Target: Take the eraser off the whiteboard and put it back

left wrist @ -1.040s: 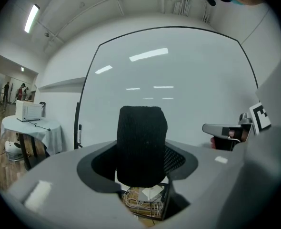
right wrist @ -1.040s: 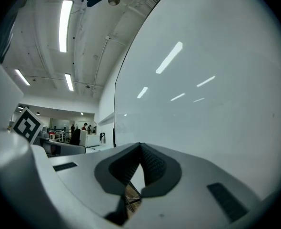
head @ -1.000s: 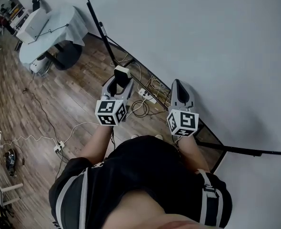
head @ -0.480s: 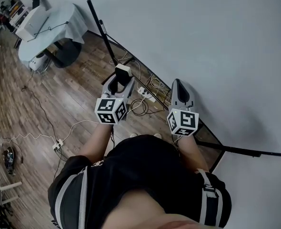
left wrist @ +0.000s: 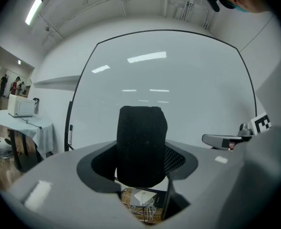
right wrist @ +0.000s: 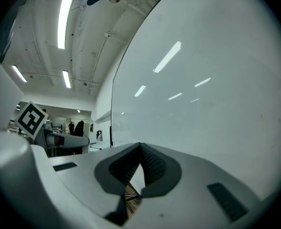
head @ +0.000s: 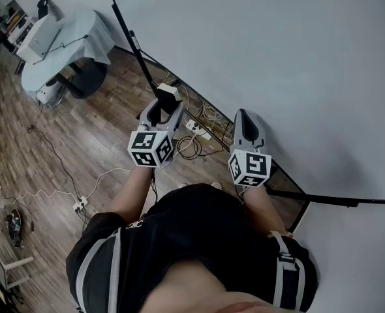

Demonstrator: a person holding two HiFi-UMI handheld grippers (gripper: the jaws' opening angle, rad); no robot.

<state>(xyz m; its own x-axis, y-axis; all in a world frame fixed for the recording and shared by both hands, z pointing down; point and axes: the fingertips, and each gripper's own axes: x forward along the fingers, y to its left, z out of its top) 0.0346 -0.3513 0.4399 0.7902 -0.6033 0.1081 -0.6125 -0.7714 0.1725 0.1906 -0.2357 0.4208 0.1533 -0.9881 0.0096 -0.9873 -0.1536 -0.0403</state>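
Left gripper (head: 166, 103) grasps the eraser (left wrist: 141, 144) facing the whiteboard (left wrist: 178, 104); right gripper (head: 244, 116) clenched empty; cables (head: 192, 146) below.

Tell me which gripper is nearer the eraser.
Left. The left gripper grips the eraser between its jaws, in front of the whiteboard. The right gripper, shut and empty, is off to the eraser's right, not touching it.

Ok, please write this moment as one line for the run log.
left gripper: shut on eraser | right gripper: shut, empty | eraser: held in front of whiteboard
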